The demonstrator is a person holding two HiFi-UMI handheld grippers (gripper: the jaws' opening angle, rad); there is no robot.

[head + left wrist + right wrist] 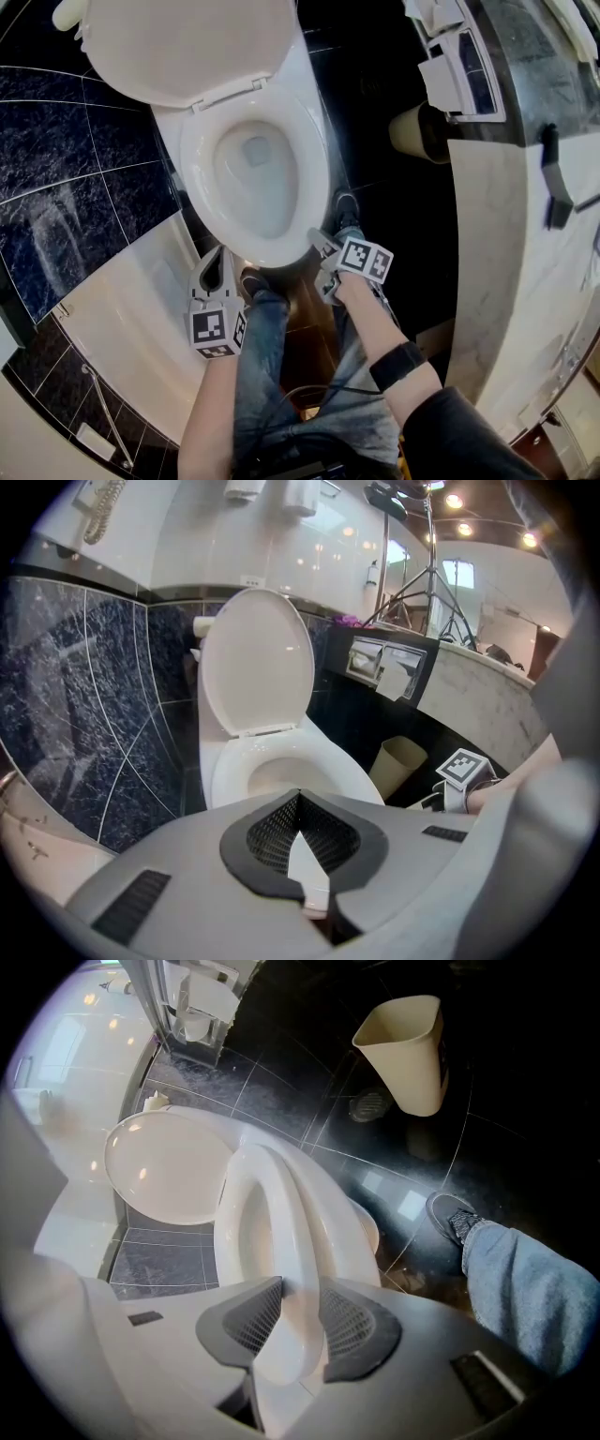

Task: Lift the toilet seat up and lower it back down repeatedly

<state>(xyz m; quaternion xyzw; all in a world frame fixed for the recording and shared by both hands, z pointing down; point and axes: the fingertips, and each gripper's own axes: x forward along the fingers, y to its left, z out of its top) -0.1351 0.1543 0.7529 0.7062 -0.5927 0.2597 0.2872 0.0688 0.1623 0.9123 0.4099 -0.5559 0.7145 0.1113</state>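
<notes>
The white toilet has its lid (178, 42) standing up and its seat (199, 183) lying down on the bowl. My right gripper (323, 262) is at the seat's front right rim. In the right gripper view the seat (281, 1232) runs between the two dark pads, and the right gripper (291, 1321) is shut on its front edge. My left gripper (223, 258) hangs just off the bowl's front left, apart from it. In the left gripper view its tips (300, 799) meet with nothing held, and the seat (328, 761) and raised lid (255, 658) lie ahead.
A beige waste bin (417, 131) stands on the dark floor right of the toilet. A pale stone counter (497, 234) runs down the right side, a white tub edge (131, 309) along the left. The person's jeans and shoe (347, 208) are close under the grippers.
</notes>
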